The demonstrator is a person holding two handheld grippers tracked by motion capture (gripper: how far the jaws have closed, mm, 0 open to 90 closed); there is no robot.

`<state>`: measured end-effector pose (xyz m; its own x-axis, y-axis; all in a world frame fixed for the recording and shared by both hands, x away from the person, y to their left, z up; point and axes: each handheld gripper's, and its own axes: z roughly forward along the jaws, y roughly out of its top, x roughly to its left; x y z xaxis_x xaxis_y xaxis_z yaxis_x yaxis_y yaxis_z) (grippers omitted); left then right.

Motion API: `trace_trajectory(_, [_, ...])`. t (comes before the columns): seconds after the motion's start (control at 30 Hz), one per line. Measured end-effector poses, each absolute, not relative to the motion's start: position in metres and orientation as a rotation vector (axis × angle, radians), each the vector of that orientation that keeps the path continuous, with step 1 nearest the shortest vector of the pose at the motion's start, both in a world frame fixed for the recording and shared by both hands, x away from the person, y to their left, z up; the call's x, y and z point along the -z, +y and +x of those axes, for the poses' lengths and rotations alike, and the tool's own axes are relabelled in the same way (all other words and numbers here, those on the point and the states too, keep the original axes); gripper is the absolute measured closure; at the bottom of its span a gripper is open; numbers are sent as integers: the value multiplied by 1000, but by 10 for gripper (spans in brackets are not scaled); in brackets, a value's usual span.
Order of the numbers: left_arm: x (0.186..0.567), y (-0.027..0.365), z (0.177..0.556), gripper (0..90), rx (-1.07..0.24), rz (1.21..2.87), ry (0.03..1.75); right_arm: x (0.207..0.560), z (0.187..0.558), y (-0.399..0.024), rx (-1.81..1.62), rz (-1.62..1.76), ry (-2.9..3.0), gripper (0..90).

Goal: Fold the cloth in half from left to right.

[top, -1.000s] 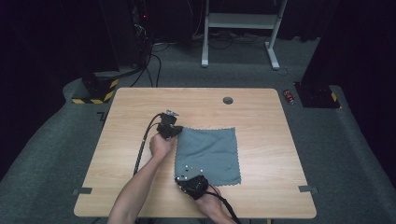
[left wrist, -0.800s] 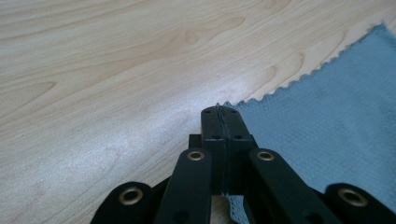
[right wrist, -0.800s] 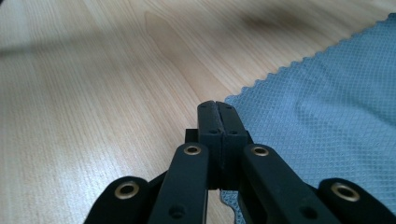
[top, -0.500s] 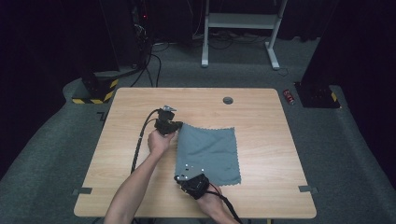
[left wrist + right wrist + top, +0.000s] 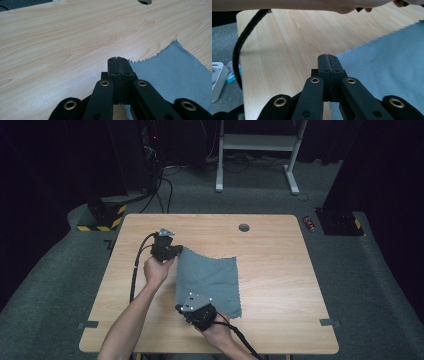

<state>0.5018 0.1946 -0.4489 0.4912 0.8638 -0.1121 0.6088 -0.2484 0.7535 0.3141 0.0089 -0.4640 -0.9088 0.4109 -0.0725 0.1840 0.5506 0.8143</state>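
A grey-blue cloth [image 5: 212, 277] with pinked edges lies on the light wooden table [image 5: 280, 255]. My left gripper [image 5: 176, 251] is shut on the cloth's far left corner and holds it a little above the wood. In the left gripper view the closed jaws [image 5: 117, 60] pinch the cloth [image 5: 172, 70], which spreads off to the right. My right gripper [image 5: 181, 309] is shut on the near left corner. In the right gripper view its jaws [image 5: 328, 57] meet on the cloth's [image 5: 389, 60] edge, and the other forearm [image 5: 312, 4] crosses the top.
A round cable hole [image 5: 244, 227] sits near the table's far edge. The left gripper's thick black cable [image 5: 135, 270] runs along the table's left side. A white desk frame [image 5: 255, 150] and a black-and-yellow block [image 5: 102, 217] stand on the grey carpet beyond.
Both hands have risen with the cloth's left corners in their jaws. The left gripper has also drifted a little farther away and to the left, so the left edge lifts off the table.
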Motion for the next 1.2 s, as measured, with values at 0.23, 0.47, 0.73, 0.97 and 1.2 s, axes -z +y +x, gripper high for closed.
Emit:
trace_trajectory(0.23, [463, 175, 510, 900, -385, 1992, 1210, 471, 317, -10, -1262, 565, 2527, 900])
trace_trajectory(0.47, [473, 154, 515, 899, -350, 2027, 1187, 480, 317, -30, -1252, 634, 2518, 900])
trace_trajectory(0.73, [480, 132, 518, 898, -321, 2060, 1159, 491, 316, -47, -1231, 694, 2511, 900])
trace_trajectory(0.97, [479, 120, 519, 895, -320, 2056, 1138, 495, 315, -62, -1225, 730, 2492, 900])
trace_trajectory(1.2, [477, 111, 519, 895, -315, 2052, 1124, 497, 312, -73, -1230, 765, 2479, 900])
